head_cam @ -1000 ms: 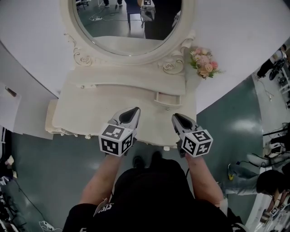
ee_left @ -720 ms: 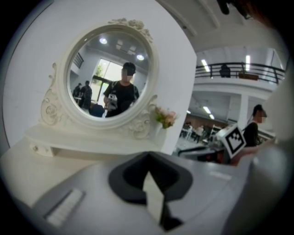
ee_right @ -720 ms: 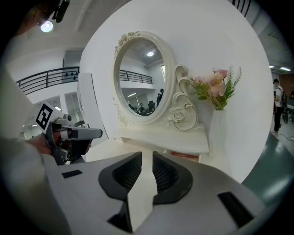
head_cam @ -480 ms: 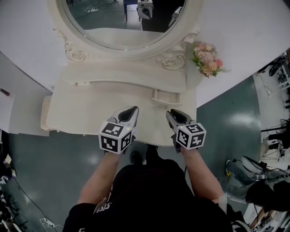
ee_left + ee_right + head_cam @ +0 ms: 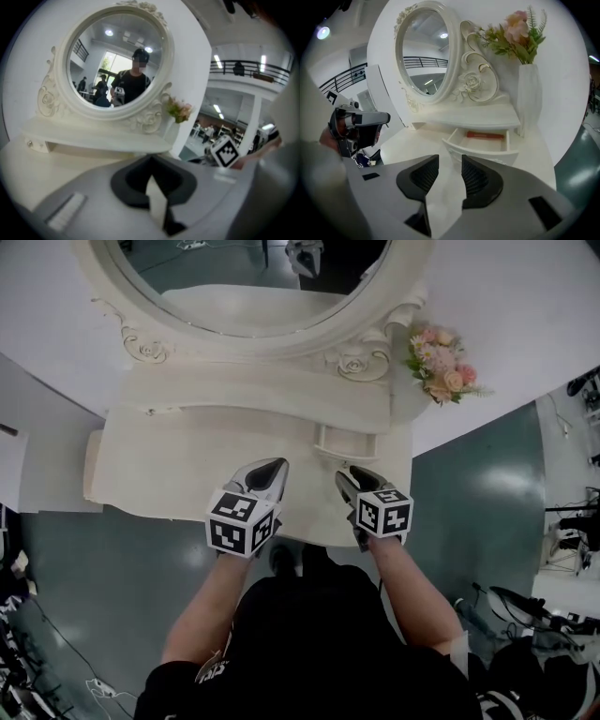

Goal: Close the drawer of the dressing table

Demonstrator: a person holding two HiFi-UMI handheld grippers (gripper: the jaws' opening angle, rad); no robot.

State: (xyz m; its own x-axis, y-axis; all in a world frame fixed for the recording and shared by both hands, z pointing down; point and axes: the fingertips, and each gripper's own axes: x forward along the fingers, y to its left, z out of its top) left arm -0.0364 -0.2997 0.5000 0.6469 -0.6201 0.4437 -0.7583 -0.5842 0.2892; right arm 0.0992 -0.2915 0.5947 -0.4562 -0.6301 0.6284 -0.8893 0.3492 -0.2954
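The cream dressing table [image 5: 187, 456] has a small drawer [image 5: 349, 440] standing open under its shelf at the right. In the right gripper view the drawer [image 5: 480, 149] shows a red stick [image 5: 486, 135] lying inside. My right gripper [image 5: 354, 476] hovers just in front of the drawer. Its jaws are opening, and nothing is between them [image 5: 450, 160]. My left gripper [image 5: 270, 471] hangs over the tabletop to the left of the drawer, and its jaws [image 5: 150, 161] meet at the tip, holding nothing.
An oval mirror [image 5: 253, 268] in an ornate frame stands at the back of the table. A white vase [image 5: 528, 93] of pink flowers [image 5: 441, 371] stands at the right end, close to the drawer. Green floor surrounds the table, with people and gear far right.
My right gripper has shifted left, nearer the open drawer. The left gripper has barely moved in the picture. The table now lies closer under both grippers.
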